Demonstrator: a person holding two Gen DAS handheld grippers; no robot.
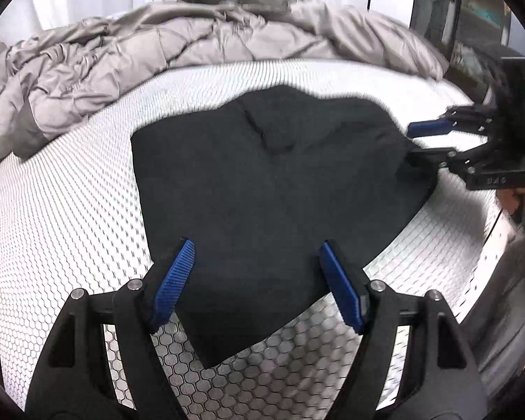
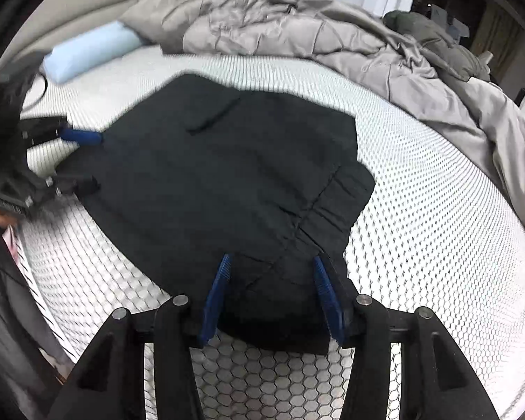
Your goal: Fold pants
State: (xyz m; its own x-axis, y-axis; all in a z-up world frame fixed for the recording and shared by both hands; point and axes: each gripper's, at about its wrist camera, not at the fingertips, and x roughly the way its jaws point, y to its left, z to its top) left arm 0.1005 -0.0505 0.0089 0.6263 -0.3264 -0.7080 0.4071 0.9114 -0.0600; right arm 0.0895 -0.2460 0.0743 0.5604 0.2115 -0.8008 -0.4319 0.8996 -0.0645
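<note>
Dark folded pants [image 1: 262,175] lie flat on a white honeycomb-patterned mattress [image 1: 70,210]. My left gripper [image 1: 255,248] stands open over their near edge, blue pads wide apart, with cloth lying below the gap and not pinched. From the right wrist view the left gripper [image 2: 98,161] shows at the pants' [image 2: 227,175] left side. My right gripper [image 2: 272,259] is open too, above the edge near the gathered waistband [image 2: 336,199]. Its pads do not press the fabric. The left wrist view shows the right gripper [image 1: 411,143] at the pants' right edge, white mattress visible between its fingers.
A crumpled grey duvet [image 1: 122,56] is heaped along the far side of the bed. A light blue pillow [image 2: 87,49] lies at the far left in the right wrist view. A hand [image 1: 514,196] holds the right gripper. The mattress edge [image 1: 490,255] drops off at the right.
</note>
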